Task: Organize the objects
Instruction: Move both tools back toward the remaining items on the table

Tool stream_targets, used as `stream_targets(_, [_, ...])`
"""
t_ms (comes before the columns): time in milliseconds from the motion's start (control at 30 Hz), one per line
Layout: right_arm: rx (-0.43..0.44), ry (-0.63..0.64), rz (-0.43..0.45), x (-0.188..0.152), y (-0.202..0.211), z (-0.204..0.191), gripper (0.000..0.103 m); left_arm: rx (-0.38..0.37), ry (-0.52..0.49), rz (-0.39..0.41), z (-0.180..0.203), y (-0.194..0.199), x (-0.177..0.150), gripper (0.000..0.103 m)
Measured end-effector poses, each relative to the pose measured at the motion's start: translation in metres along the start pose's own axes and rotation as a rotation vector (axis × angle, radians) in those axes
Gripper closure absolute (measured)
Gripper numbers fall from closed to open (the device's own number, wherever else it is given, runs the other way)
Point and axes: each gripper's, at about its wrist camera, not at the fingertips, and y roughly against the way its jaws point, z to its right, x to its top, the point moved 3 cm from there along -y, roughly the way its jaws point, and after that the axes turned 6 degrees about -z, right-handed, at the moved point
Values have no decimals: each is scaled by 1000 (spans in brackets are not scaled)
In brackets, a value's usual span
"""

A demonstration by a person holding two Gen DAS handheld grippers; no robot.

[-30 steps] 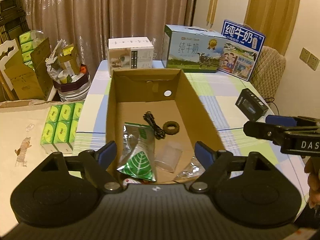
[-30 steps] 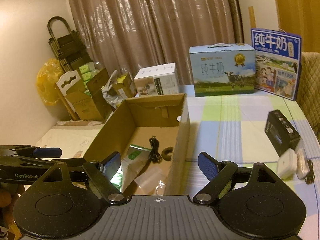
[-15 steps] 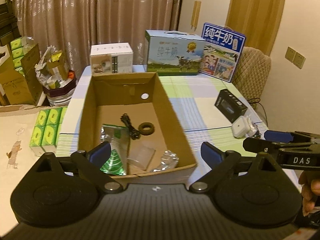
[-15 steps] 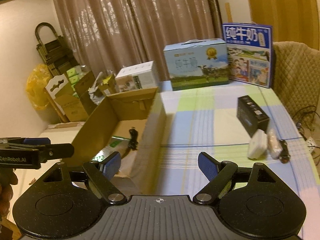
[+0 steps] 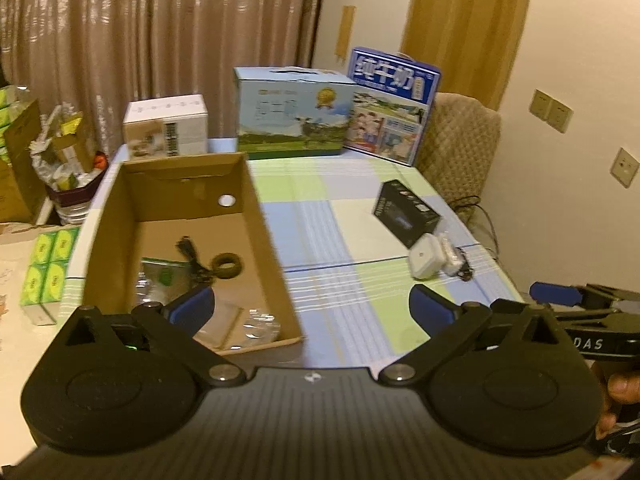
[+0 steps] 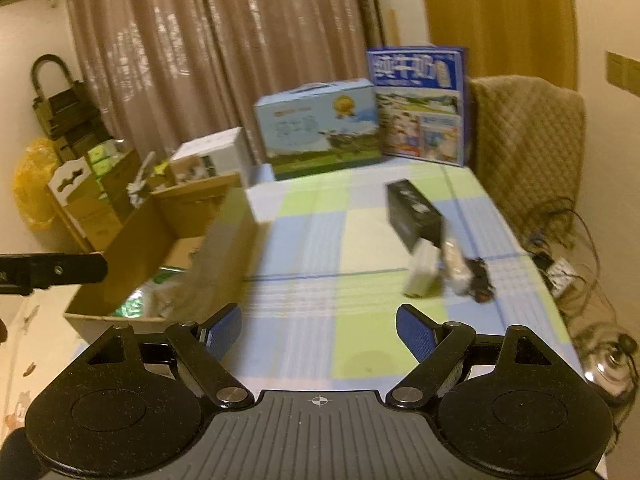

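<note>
Ahead of right gripper (image 6: 318,334): bare checked tablecloth (image 6: 320,248), open passage.
Left of it: cardboard box (image 6: 224,248) wall (blurred).
Ahead-right: white adapter (image 6: 420,268), black box (image 6: 416,216) block.

We saw a dim room under warm, yellowish indoor light. Both fisheye views bent straight lines near the edges and darkened at the corners. Motion blur smeared the right wrist view most, softening the cardboard box (image 6: 168,240).

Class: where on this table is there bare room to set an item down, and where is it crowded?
Free: the checked cloth between the cardboard box and the black box, and the near strip ahead of it. Crowded: the back row of cartons, and around the white adapter.
</note>
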Motion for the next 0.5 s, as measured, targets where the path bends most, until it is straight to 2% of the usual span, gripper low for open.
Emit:
stream_targets(300, [-83, -76, -5, -17, 13, 52, 21, -69, -35, -27, 41, -22, 1, 1])
stream_targets(500, [-121, -112, 8, -21, 18, 81, 21, -86, -64, -46, 62, -37, 2, 1])
